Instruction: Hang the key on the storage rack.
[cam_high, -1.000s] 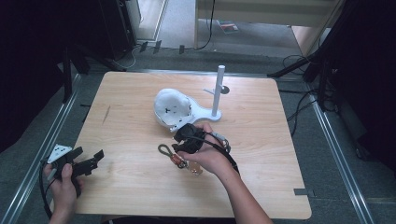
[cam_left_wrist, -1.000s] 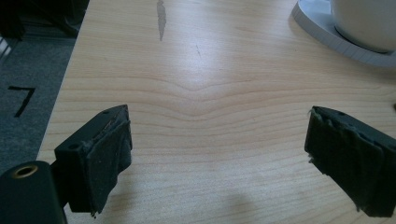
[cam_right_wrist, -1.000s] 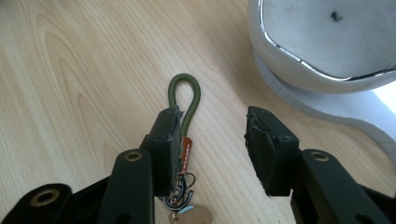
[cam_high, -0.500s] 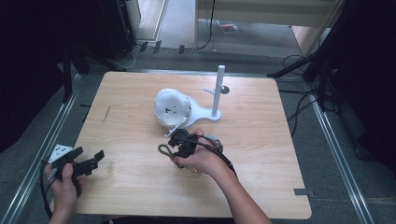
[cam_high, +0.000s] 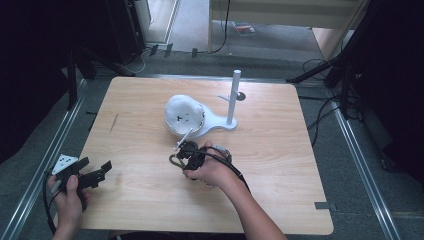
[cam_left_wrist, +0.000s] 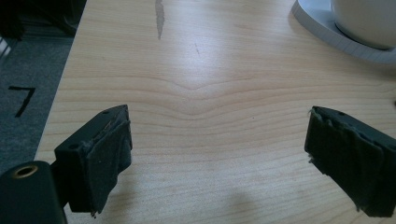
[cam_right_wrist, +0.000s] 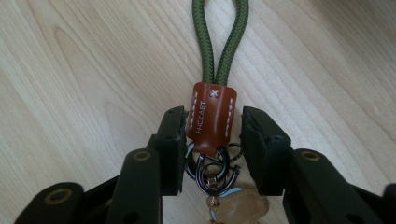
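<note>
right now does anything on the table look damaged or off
Only a dark scuff on the wooden table near its far-left part. The keychain lies flat between the right claw jaws, intact.

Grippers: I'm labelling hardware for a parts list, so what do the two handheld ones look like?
Both are black. The left gripper carries a grey three-cornered plate and worn foam-like pads. The right gripper has brass-coloured screw holes and trails a black cable. Forearms are bare, no sleeves.
</note>
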